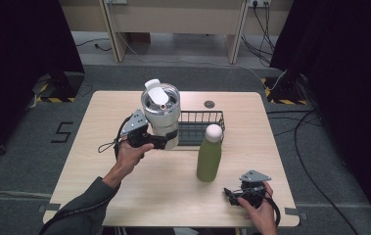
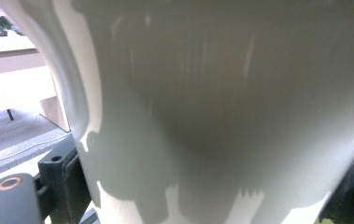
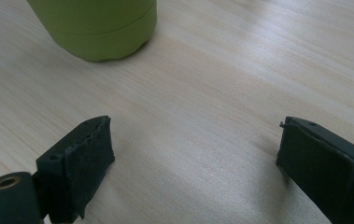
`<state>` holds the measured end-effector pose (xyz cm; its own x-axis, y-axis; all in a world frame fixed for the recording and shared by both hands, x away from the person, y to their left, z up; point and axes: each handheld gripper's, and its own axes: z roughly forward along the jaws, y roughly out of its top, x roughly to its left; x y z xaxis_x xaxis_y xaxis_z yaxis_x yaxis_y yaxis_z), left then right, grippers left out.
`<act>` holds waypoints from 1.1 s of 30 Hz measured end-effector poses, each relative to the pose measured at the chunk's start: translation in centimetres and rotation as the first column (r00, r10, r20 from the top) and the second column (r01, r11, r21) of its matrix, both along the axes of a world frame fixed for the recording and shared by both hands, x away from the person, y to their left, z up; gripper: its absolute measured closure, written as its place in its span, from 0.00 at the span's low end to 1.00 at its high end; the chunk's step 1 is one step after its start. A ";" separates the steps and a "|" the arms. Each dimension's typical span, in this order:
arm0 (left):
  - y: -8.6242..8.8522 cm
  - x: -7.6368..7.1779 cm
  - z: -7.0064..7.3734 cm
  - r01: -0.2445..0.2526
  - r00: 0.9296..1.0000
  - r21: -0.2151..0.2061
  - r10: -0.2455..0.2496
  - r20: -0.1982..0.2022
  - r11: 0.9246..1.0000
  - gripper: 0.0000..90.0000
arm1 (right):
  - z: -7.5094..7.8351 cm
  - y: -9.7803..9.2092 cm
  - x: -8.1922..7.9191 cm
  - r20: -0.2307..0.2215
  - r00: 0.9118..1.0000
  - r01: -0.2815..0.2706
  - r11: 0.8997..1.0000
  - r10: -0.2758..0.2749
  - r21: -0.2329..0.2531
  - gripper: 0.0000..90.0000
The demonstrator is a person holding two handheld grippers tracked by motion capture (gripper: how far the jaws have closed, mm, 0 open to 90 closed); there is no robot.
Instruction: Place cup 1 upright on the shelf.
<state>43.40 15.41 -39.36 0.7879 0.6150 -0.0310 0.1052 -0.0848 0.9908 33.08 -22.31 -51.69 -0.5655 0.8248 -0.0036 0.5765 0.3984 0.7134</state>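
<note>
A dark olive sleeve is covering the person's left forearm, and both grippers, left gripper (image 1: 159,142) and right gripper (image 1: 228,194), are showing black bodies, grey three-cornered top plates, trailing black cables and worn dark jaw pads

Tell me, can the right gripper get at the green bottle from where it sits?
Probably yes. The right gripper rests low on the table with jaws wide apart, and bare wood lies between it and the green bottle. The left gripper is busy, clamped on the white tumbler.
</note>
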 end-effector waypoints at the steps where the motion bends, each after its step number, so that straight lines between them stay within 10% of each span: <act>1: 0.0 0.0 0.0 0.000 1.000 0.000 0.000 0.000 1.000 0.12 | 0.0 0.0 0.0 0.000 1.000 0.000 1.000 0.000 0.000 0.12; 33: -1.1 4.7 1.2 -0.058 0.998 -0.004 0.058 -0.009 0.998 0.12 | 0.0 0.0 0.0 0.000 1.000 0.000 1.000 0.000 -0.003 0.12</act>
